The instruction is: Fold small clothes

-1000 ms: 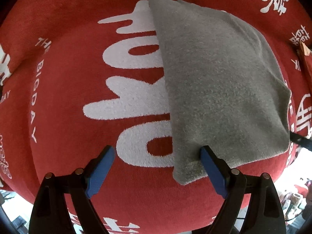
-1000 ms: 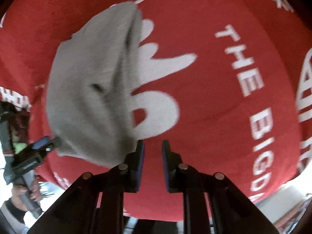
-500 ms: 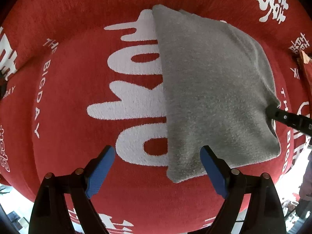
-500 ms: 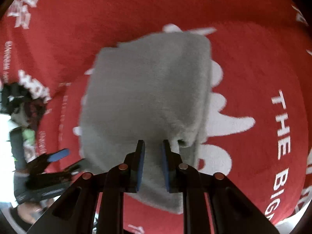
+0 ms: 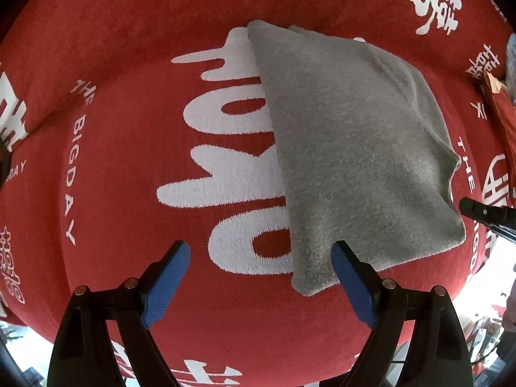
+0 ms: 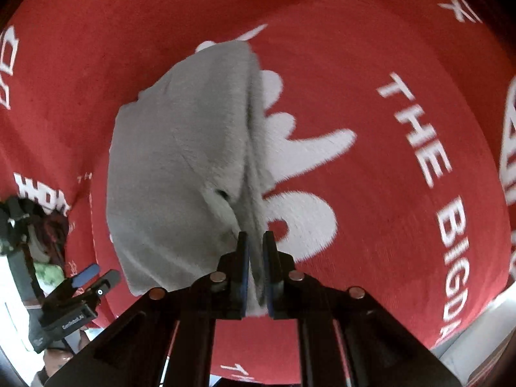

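Note:
A folded grey fleece garment (image 5: pixel 354 148) lies on a red cloth with white lettering (image 5: pixel 129 167). My left gripper (image 5: pixel 259 266) is open and empty, just short of the garment's near corner, its right finger beside that corner. My right gripper (image 6: pixel 255 245) is shut on the garment's near edge (image 6: pixel 180 167), with grey fabric pinched between the blue pads. The right gripper's tip shows at the right edge of the left wrist view (image 5: pixel 483 214), beside the garment's right side.
The red cloth (image 6: pixel 403 129) covers the whole surface and drops off at the near edge. A red box-like thing (image 5: pixel 501 106) stands at the far right. The left gripper (image 6: pixel 87 280) shows low at the left in the right wrist view.
My right gripper swung over the garment and now pinches its edge, where it was shut beside it on the cloth. The left gripper stayed open and nearly still.

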The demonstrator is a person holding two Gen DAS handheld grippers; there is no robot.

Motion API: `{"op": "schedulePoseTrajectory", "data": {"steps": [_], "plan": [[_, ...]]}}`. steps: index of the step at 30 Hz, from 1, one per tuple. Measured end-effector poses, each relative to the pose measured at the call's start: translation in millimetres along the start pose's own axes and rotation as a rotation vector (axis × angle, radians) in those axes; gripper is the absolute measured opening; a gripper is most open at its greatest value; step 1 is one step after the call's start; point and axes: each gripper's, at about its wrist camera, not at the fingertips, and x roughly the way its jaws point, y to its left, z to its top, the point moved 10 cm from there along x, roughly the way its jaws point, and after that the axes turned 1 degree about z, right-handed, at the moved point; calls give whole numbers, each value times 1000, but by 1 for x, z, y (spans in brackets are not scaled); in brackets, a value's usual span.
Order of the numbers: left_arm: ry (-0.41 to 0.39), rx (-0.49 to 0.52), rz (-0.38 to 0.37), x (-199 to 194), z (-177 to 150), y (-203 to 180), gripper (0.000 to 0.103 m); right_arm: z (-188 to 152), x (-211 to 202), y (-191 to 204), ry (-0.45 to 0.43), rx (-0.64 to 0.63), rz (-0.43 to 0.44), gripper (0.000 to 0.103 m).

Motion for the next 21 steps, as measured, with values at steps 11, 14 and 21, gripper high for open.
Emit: {"op": "schedulePoseTrajectory", "data": {"steps": [11,14,21], "plan": [[-36,-45,-97,0,17,-1,92,3,-11,-3,-36,20,7,37],[-76,-97,-147,-8,34,2,103,18,-16,0,-59,13,41,53],[-67,-172,-206,5,76,12,103,61,-8,3,-48,41,195,68]]}}
